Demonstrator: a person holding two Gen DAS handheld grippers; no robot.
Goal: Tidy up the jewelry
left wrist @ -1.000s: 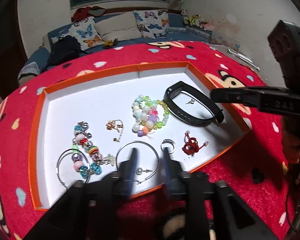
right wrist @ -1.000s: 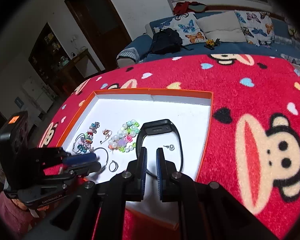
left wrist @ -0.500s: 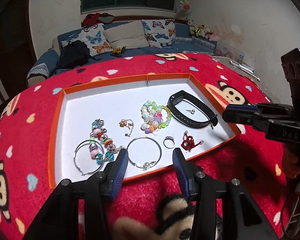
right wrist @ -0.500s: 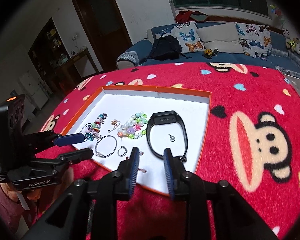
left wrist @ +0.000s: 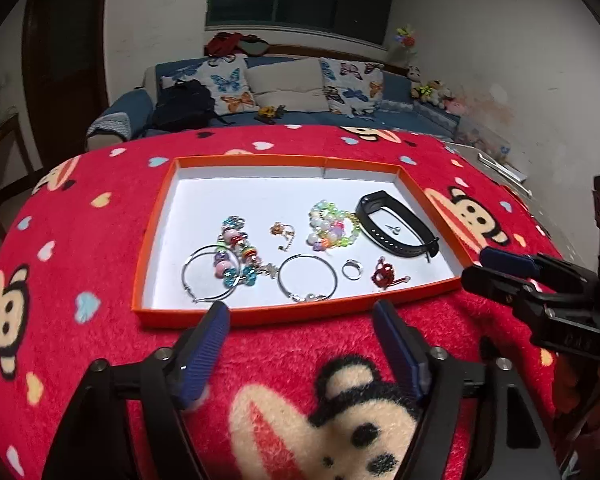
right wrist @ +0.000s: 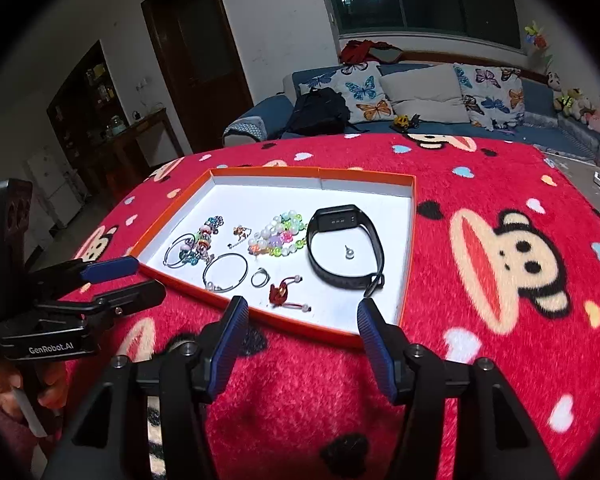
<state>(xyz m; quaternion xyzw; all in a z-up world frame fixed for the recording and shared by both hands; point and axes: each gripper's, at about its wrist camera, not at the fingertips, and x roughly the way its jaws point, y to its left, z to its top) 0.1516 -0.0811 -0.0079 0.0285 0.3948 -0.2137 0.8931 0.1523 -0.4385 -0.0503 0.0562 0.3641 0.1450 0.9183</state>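
Both the left tongs [left wrist: 300,322] and right tongs [right wrist: 300,316] are hanging wide open and empty before the orange tray [left wrist: 260,317] on the table, where light, slippery jewelry is lying, the stiff hoop [left wrist: 307,278] probably gripping best across its thin wire rim

Red monkey-print blanket [left wrist: 80,216]; blue sofa [right wrist: 540,92], butterfly pillows [right wrist: 366,92], black backpack [right wrist: 318,112]; dark door [right wrist: 196,60].

Worktop [left wrist: 80,240] covered in red monkey-print fleece, shallow orange-rimmed tray [left wrist: 156,216] lying flat at its centre, white rail-like object [left wrist: 500,166] at two o'clock edge
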